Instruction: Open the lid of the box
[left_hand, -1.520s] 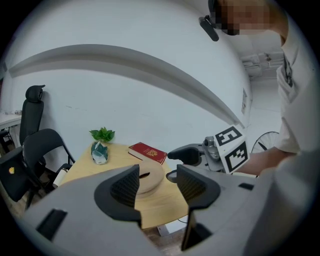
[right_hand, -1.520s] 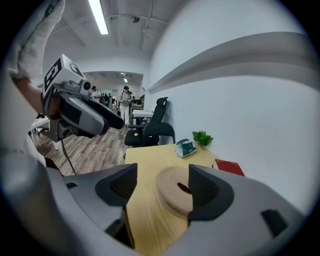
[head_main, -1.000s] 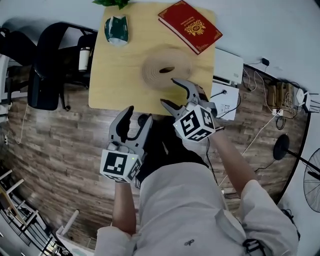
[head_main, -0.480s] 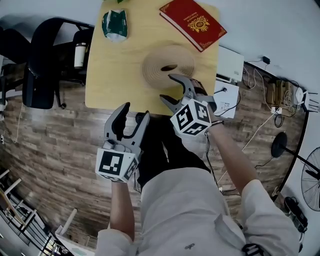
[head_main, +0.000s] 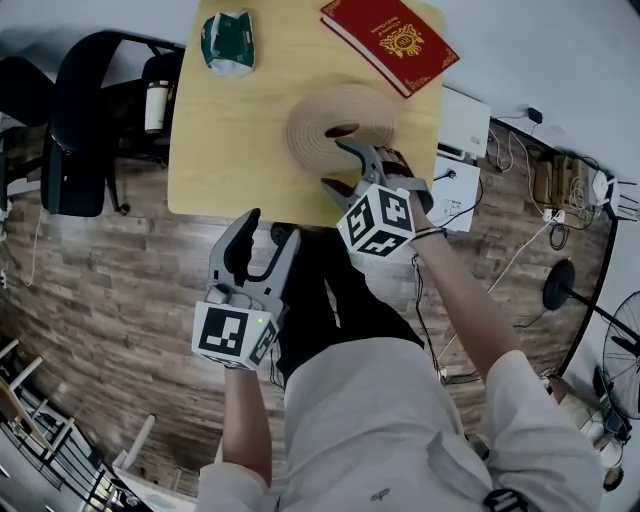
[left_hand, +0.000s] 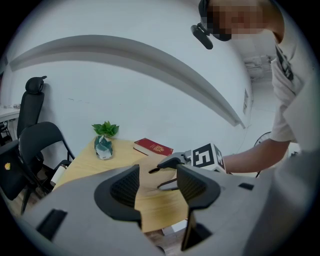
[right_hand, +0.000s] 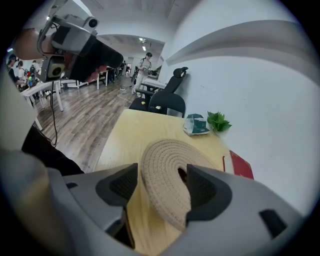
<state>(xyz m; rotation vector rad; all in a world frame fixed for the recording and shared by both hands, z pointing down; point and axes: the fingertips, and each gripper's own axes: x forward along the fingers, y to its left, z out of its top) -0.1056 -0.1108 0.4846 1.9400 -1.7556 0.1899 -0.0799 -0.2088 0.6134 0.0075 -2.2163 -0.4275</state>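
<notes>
Woven lid (head_main: 340, 125) lies flat on the table (head_main: 220, 150), toward its front edge. Right gripper (head_main: 342, 166): jaws spread, lid's near rim between them, nothing clamped (approach step, judged). Left gripper (head_main: 270, 230): spread, empty, off the table. Next: pinch the rim, then lift

grey left gripper (head_main: 270, 228) sits around 7 o'clock, jaws apart, empty; grey right gripper (head_main: 338, 165) points toward 11 o'clock, jaws apart too

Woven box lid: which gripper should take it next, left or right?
Right. The right gripper is at the lid, whose near rim shows between its open fingers. The left gripper hangs open and empty, short of the table edge.
</notes>
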